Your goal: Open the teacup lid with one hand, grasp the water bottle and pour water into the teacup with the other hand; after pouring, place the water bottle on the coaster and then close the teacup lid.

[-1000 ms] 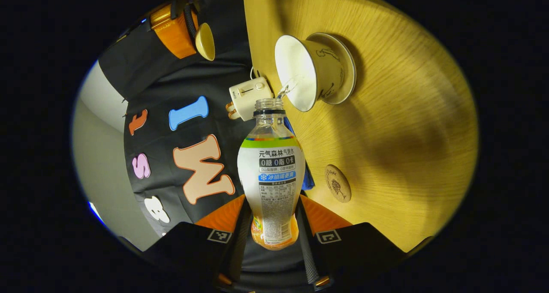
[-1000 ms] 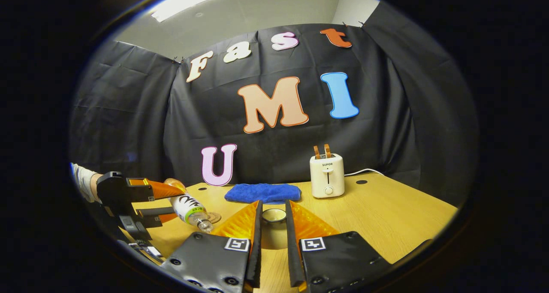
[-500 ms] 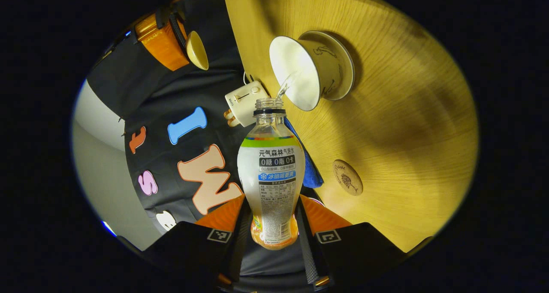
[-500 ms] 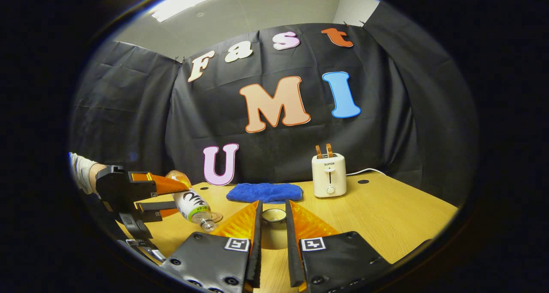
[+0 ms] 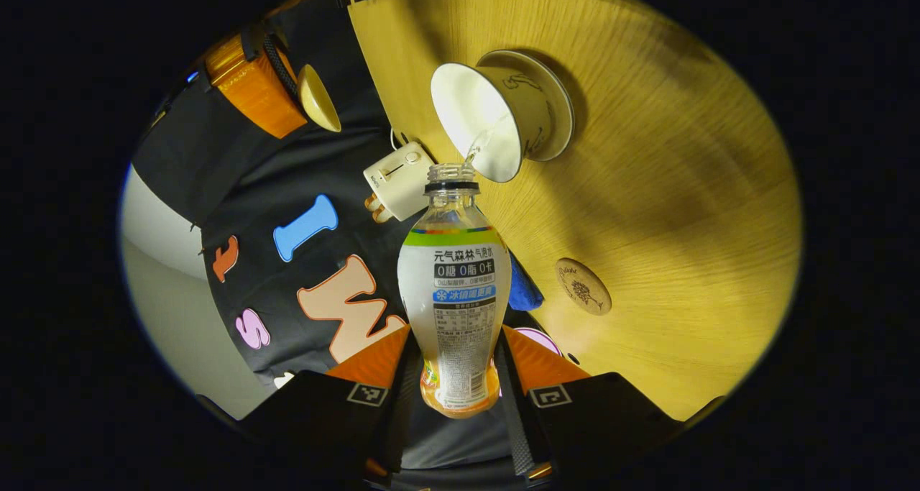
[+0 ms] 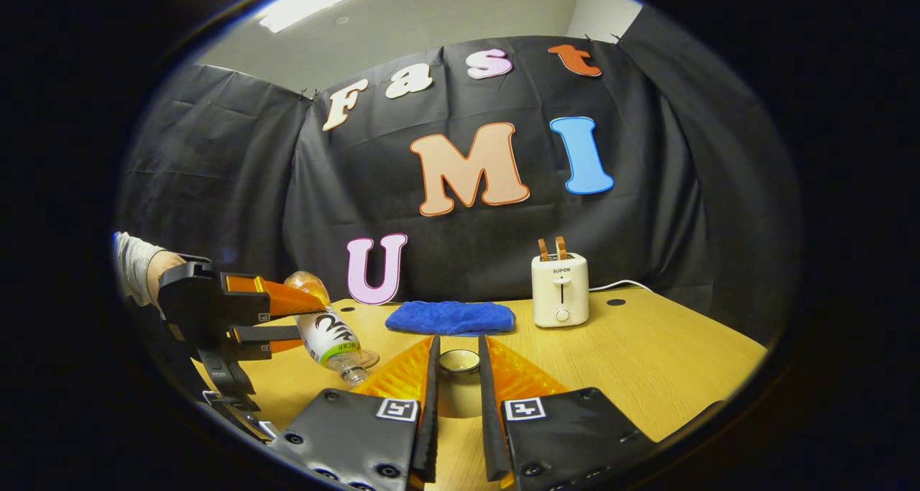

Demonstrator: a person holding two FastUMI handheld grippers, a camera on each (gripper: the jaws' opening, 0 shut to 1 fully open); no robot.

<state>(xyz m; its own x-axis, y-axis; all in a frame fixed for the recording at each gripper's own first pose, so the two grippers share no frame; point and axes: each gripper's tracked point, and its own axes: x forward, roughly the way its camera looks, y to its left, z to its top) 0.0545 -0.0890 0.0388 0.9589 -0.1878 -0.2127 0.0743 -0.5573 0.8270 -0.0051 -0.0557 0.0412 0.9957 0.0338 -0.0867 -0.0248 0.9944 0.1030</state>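
Cup [image 5: 496, 113] has slid toward 12 o'clock; bottle [image 5: 454, 290] pours on.
Left claw [image 5: 453, 376] pinches the light, slippery bottle low; right claw [image 6: 458, 376] pinches the breakable lid [image 6: 459, 361].

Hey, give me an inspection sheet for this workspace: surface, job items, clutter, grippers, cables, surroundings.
Surface: wooden table, no spills seen.
Job's things: water bottle uncapped, tipped, a thin stream running into the open teacup on its saucer; teacup lid held off the cup; coaster bare.
Clutter: toaster and blue cloth at the table's far edge.
Grippers: left hand-held gripper shut on the bottle's base; right hand-held gripper shut on the lid.
Cables: toaster's white cord trailing along the back edge.
Surroundings: black cloth booth wall, ceiling light.
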